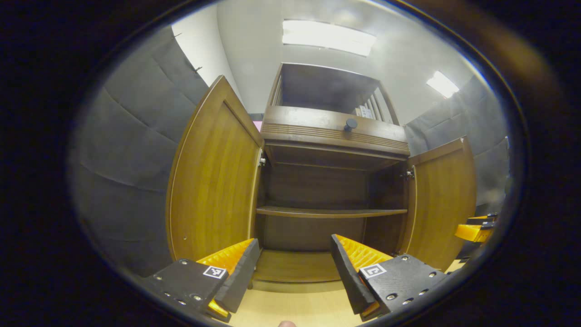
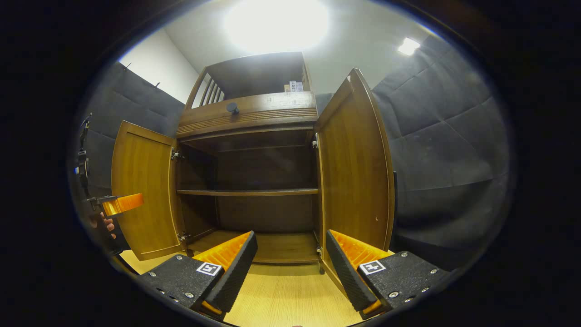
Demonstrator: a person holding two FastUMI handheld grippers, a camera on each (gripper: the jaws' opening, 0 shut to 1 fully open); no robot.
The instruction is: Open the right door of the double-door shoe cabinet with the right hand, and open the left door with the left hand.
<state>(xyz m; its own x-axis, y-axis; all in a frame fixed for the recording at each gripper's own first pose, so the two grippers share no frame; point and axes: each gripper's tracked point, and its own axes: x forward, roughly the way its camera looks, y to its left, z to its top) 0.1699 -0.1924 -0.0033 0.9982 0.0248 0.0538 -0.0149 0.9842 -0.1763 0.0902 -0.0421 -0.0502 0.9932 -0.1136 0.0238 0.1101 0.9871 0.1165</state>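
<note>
Parted and empty, the left gripper (image 1: 295, 263) is held before the shoe cabinet (image 1: 333, 131); the left door (image 1: 213, 181) and right door (image 1: 442, 195) are swung wide. Likewise the right gripper (image 2: 288, 259) is seen released. Nothing appears left to open.

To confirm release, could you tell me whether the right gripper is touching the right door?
Apart: the right gripper view shows its open fingers short of the right door.
</note>
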